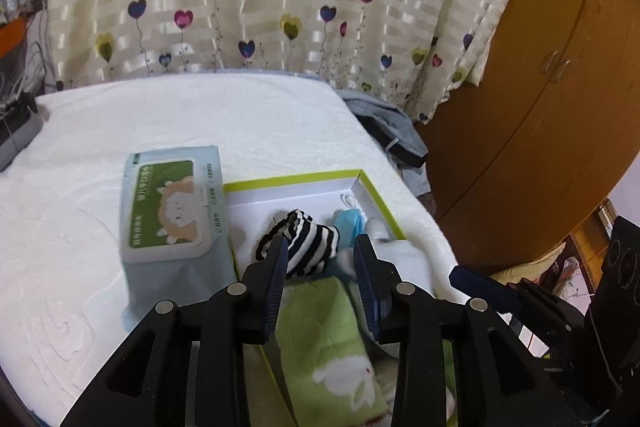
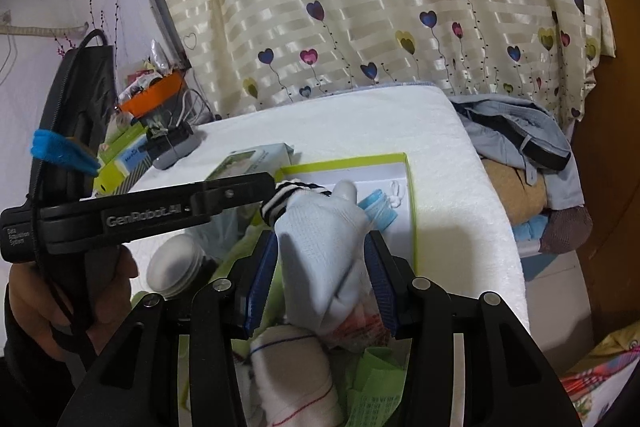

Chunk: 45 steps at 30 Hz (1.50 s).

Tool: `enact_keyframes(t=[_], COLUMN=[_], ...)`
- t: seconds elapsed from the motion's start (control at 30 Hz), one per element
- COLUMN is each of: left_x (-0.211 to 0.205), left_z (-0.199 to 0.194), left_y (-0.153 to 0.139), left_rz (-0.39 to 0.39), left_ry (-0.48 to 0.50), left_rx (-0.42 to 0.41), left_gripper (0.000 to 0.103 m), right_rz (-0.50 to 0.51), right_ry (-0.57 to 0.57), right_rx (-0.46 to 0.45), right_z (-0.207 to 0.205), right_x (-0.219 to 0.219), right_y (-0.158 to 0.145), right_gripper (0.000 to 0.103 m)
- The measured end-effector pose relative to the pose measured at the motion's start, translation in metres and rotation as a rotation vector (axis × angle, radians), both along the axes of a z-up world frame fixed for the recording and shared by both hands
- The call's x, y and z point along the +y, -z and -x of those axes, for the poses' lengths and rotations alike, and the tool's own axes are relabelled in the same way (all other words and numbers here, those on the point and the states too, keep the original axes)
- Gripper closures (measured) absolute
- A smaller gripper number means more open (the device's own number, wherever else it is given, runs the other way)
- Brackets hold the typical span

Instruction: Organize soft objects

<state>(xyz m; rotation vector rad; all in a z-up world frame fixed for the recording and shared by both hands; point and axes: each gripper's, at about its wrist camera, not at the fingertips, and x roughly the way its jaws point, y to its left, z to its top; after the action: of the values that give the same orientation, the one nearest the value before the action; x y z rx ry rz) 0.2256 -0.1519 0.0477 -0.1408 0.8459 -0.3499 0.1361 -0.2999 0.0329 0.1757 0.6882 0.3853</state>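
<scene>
1. Both hands are over the box (image 1: 374, 195), a shallow green-rimmed tray on the towel-covered desk (image 1: 240, 123). A wipes pack (image 1: 168, 207) lies just beside the box at its 9 o'clock.

2. Left tongs (image 1: 320, 259): jaws apart, gripping nothing. The striped sock (image 1: 304, 243) lies in the box right ahead, at 12 o'clock from the tips. It shows between them but the pads don't look pressed on it. Below it lies a green towel (image 1: 320, 327).

3. Right tongs (image 2: 322, 271): also apart. A white glove (image 2: 324, 247) sits between the pads, long axis running from 6 to 12 o'clock, thumb end pointing away. The left pad is at its edge and the right one stands clear, so I read it as loose, not clamped.

4. From the right view, the left tool (image 2: 140, 211) crosses at 9–10 o'clock with its tip by the striped sock, and a blue mask (image 2: 378, 209) lies just past the glove at 1 o'clock.

5. My guess: the glove is the right hand's job since it's already lined up lengthwise between those jaws. The sock belongs to the left hand.

6. Closer in, a white sock (image 2: 288, 371) with thin coloured lines sits at 6 o'clock, still to be sorted.
</scene>
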Motion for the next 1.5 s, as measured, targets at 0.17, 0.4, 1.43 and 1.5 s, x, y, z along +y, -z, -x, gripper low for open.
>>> enact_keyframes(t=[0.17,0.4,1.43,1.5], left_x=[0.004,0.014,0.038,0.038], left_z=[0.027,0.069,0.201,0.205], left_y=[-0.015,-0.025,0.009,0.017], left_rz=[0.005,0.008,-0.081,-0.092], left_ry=[0.015,0.016,-0.098,-0.106], left_rx=[-0.048,-0.093,-0.137,-0.116], left_gripper=[0.071,0.071,0.069,0.069], right_rz=[0.008,0.025,0.204,0.210], right_ry=[0.003,0.013,-0.009,-0.011], right_rx=[-0.026,-0.033,-0.011,0.020], right_z=[0.014,0.040,0.134,0.136], right_x=[0.001,0.001,0.040,0.041], right_y=[-0.011,-0.016,0.007,0.020], right_gripper=[0.057,0.057,0.056,0.056])
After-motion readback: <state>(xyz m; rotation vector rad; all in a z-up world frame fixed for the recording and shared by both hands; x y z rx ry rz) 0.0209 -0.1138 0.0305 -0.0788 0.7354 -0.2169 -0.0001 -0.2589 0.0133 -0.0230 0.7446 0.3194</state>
